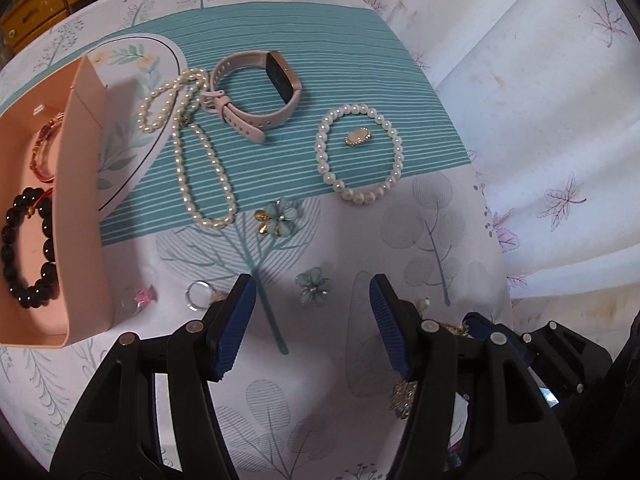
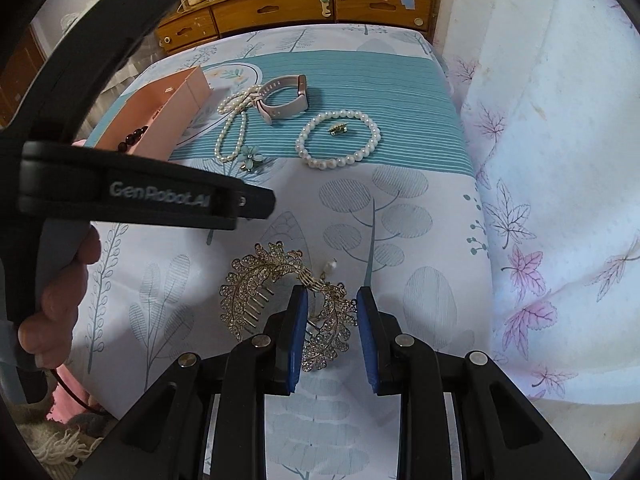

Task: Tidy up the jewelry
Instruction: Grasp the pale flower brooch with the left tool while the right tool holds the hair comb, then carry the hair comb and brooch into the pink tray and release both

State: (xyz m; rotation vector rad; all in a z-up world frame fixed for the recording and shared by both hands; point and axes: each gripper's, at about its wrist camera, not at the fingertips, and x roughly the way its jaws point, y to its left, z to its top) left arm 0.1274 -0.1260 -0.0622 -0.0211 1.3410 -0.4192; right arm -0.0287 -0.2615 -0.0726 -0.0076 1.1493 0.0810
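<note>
Your left gripper [image 1: 312, 300] hangs with jaws spread and empty over open printed bedsheet [image 1: 320, 360], beside the pink box [image 1: 84, 208] wall. Your right gripper [image 2: 332, 316] straddles the rhinestone hair comb [image 2: 248, 292]; whether its jaws pinch it is hidden. Pearl bracelet [image 1: 360, 152] lies on the teal stripes.

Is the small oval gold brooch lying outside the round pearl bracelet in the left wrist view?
No: the oval gold brooch lies on the teal cloth inside the ring of the round pearl bracelet, clear of its beads.
</note>
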